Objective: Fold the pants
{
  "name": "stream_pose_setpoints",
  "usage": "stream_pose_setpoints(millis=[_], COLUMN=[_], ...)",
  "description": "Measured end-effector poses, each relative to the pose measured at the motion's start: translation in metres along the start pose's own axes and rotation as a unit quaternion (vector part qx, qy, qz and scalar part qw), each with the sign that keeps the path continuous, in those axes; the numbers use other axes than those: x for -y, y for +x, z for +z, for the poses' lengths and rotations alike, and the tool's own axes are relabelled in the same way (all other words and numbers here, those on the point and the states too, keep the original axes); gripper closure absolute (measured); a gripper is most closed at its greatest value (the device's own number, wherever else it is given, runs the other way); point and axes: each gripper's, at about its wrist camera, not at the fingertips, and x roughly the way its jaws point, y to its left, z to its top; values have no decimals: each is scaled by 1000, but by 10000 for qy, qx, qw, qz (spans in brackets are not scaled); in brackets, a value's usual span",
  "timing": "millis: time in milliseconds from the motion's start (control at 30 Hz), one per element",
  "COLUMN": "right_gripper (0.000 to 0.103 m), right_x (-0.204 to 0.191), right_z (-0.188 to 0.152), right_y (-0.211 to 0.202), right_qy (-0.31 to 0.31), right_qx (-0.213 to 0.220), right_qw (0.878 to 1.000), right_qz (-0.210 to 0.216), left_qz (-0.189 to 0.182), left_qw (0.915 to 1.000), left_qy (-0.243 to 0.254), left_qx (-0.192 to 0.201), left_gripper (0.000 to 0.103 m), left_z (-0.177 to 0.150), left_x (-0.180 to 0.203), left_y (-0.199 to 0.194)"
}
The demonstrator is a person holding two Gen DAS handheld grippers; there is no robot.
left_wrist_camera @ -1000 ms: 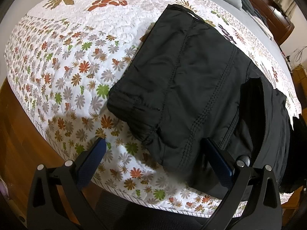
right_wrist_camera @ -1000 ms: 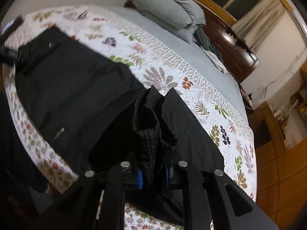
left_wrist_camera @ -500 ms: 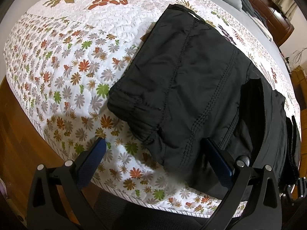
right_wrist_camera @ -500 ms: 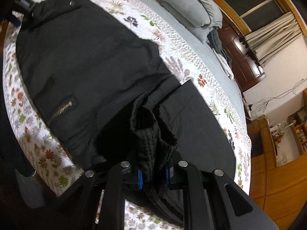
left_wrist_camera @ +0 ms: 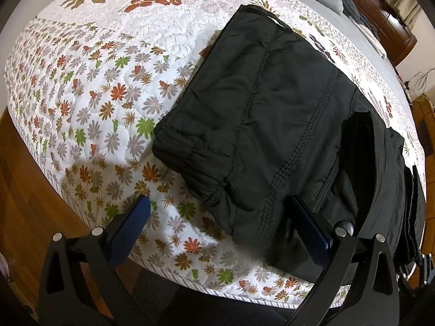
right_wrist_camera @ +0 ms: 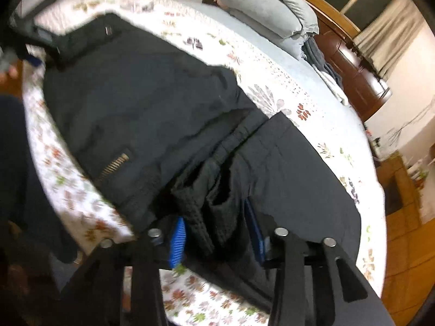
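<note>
No legible text or labels

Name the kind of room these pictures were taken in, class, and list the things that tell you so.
Most likely a bedroom. A bed with a floral quilt fills both views, grey pillows lie at its far end, and a dark wooden headboard stands behind them. Black pants lie on the quilt.

Left gripper [left_wrist_camera: 217,214] is spread wide, hanging over the near edge of the bed with nothing between its blue pads. Right gripper [right_wrist_camera: 217,233] has its jaws parted too, a bunched fold sitting between the pads, over the same near edge. That view's blurry.
</note>
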Motion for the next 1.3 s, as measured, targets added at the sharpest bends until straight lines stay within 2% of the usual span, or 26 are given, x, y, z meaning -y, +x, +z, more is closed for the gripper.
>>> stream_pose_setpoints(millis=[67,133,200,267,333,400,567,633,700,733,800,867,1000,1067,1133,1200,1300], right_gripper=[60,59,59,59,59,59,63,64,65,65,54,47,29,24,22,21,21], right_x=[6,22,43,60,74,76,53,48,53,60,71,85,96,94,87,76,55], right_z=[0,-3,-5,-6,-6,-5,-5,-5,-2,1,10,29,78,107,137,160,200], right_y=[-13,-27,-36,-35,-18,-3,25,21,19,16,9,1,-8,-10,-7,-4,6], right_qy=[131,542,1015,1350,1560,1532,1269,1166,1220,1305,1403,1397,1157,980,849,731,502], right_qx=[131,311,468,465,183,-26,-450,-454,-504,-528,-525,-487,-477,-501,-558,-622,-720], right_qw=[9996,9962,9905,9865,9849,9860,9875,9884,9848,9811,9741,9670,9533,9470,9373,9282,9184], right_qz=[213,613,803,805,722,656,819,866,1128,1327,1694,2075,2748,3019,3334,3595,3858], left_qz=[3,6,-6,-14,-15,-21,-96,-248,-449,-727,-1288,-1869,-2553,-2954,-3036,-3023,-3253], left_qw=[10000,10000,10000,10000,10000,10000,9999,9996,9986,9957,9851,9656,9379,9217,9174,9182,9050], left_qy=[1,-3,-13,-27,-30,-36,-60,-126,-276,-551,-1103,-1755,-2280,-2450,-2522,-2528,-2706], left_qx=[1,1,-1,0,-1,-4,-22,-4,79,182,276,424,574,559,507,407,436], left_gripper=[2,2,2,2,2,2,2,3,3,3,3,3,3,3,3,3,3], left_z=[0,-1,-1,-1,-2,-2,-4,-5,-6,-7,-11,-19,-29,-34,-39,-43,-47], left_x=[0,0,0,-1,-2,-2,-5,-11,-20,-31,-52,-77,-99,-102,-100,-94,-88], left_y=[0,0,0,1,1,1,1,0,-6,-12,-19,-27,-33,-31,-24,-12,-3])
